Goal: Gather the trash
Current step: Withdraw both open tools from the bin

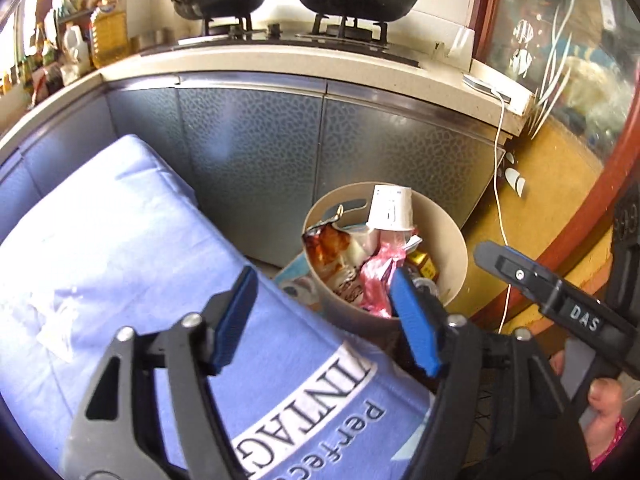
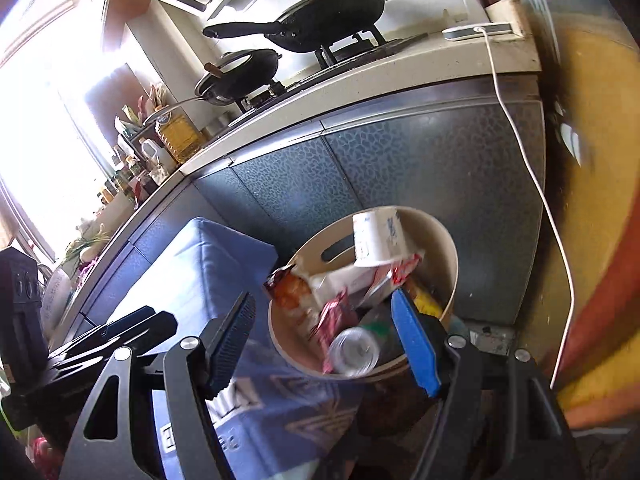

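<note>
Already, most of the collecting looked done when I surveyed the scene from my two grippers. The landmark was the round beige bin, standing on the floor against the grey cabinet doors below the stove. Inside the bin, trash was piled nearly to the rim: an upturned white paper cup at the back, a crumpled orange-brown snack wrapper on the left, a pink plastic bag in the middle, and, seen from my right wrist, a clear plastic bottle lying near the front edge. My left gripper hung above and just in front of the bin with its blue pads spread wide apart and nothing between them. My right gripper hung in the same place relative to the bin, jaws equally wide and holding nothing. To the left of the bin lay a table draped in a blue cloth; on it, well apart from the bin, I saw a small pale crumpled shape that might have been a tissue, though I could not be sure. I judged that it, if trash, was all that remained.
</note>
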Tool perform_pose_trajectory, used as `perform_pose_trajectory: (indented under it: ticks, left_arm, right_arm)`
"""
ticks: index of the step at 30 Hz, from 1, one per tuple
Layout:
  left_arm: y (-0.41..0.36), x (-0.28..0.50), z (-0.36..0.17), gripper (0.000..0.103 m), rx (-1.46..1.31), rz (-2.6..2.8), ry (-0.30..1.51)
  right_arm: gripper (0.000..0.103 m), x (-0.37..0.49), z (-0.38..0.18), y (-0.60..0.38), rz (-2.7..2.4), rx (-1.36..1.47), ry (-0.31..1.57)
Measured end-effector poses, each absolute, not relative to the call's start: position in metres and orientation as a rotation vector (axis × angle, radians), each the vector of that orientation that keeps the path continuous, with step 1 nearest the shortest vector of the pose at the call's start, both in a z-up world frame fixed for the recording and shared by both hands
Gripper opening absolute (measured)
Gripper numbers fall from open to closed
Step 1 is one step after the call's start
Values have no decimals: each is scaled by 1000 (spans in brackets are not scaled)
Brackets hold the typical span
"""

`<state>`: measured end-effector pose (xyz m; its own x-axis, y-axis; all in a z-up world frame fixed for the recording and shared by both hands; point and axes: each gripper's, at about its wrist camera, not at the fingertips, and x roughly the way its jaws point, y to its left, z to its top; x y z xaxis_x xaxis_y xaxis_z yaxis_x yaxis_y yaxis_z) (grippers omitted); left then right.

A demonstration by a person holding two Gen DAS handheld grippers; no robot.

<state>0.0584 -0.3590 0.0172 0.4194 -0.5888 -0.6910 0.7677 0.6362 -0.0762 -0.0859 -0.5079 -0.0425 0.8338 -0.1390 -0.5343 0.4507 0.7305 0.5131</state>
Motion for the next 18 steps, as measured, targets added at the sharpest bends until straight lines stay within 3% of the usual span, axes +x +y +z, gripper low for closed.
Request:
perform_pose_trajectory:
  ticks: [5,16,18]
  left_arm:
    - [-336,34,29,83,280,-841,632]
    - [-308,12,48,83,290,-823,576]
    - [-305,12,49,89,285,-822,590]
  right_arm:
    - [69,-98,-35,-475,-345,681,488]
    - [69,-111,-12,-457,-376,662,440]
    - [69,-113,-10,-455,-372,662,439]
